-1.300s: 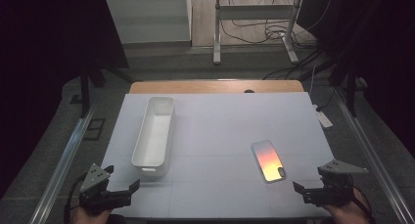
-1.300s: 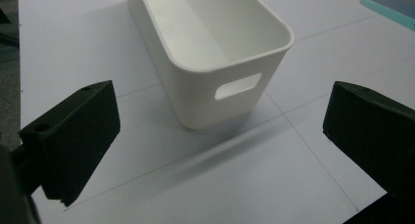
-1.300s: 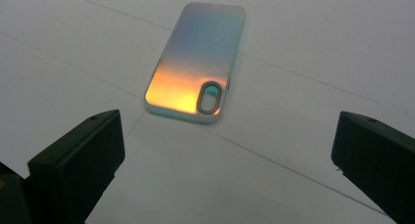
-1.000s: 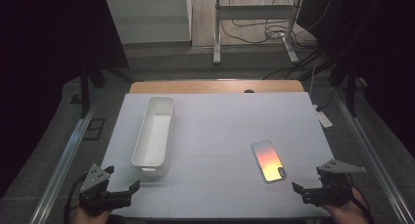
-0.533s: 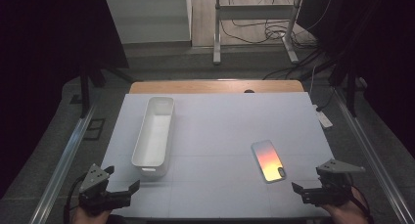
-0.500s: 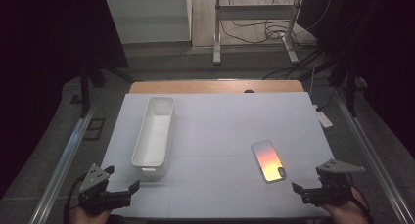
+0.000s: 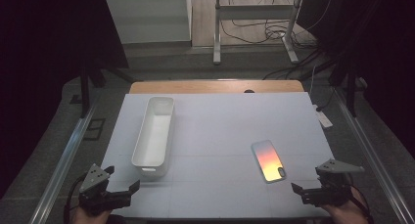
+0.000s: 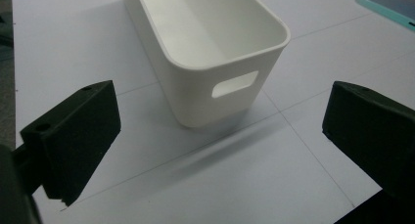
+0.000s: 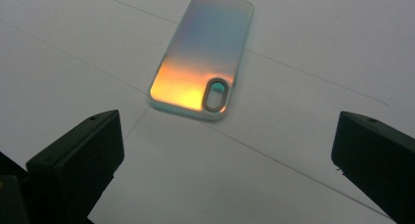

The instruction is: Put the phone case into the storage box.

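While both your claws stand wide apart and empty, your left claw (image 7: 131, 187) faces the white bin (image 7: 154, 131) near the bench's (image 7: 220, 111) left side, and your right claw (image 7: 296, 189) hovers near the iridescent phone case (image 7: 267, 160) lying flat.

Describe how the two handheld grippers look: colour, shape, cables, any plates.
Both are black. The left gripper and right gripper each carry a grey three-cornered plate on top. A dark cable loops from the left one. Seen from their own cameras, the jaws end in blocky, wedge-like black pads with small holes near the top.
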Demonstrator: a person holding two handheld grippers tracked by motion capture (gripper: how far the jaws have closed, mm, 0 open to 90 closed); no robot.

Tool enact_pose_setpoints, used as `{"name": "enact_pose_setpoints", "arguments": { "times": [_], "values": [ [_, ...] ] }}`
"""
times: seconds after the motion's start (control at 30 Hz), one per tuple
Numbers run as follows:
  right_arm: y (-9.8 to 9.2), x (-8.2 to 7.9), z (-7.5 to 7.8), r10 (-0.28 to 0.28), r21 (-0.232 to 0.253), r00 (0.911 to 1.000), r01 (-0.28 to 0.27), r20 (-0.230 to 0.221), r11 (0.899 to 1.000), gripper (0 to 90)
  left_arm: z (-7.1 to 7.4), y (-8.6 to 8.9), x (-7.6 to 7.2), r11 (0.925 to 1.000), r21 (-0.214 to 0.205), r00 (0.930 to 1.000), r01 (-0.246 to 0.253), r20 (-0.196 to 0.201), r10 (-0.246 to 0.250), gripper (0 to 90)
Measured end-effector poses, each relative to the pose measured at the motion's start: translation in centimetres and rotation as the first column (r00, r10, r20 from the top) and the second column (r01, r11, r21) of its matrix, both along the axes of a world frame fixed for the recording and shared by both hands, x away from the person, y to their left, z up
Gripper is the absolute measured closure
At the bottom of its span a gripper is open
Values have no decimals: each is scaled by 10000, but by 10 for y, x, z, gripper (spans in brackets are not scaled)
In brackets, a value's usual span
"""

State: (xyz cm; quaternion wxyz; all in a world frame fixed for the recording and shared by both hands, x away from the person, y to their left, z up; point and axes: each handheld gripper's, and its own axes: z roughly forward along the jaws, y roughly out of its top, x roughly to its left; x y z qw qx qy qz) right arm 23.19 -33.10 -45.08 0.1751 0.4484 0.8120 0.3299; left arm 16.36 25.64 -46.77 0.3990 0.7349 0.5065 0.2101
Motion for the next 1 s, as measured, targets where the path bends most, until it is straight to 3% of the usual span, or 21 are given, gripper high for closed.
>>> {"name": "enact_pose_setpoints", "arguments": {
  "times": [0.63,1.0],
  "values": [
    [4,6,-2,296,-476,9983,-320,-501,9984,0,0,-1,0,10000,62,10000,9,-15,-9,15],
    [5,14,0,332,-422,9969,-362,-708,9985,0,0,-1,1,10000,80,10000,-10,-41,10,16]
  ]
}}
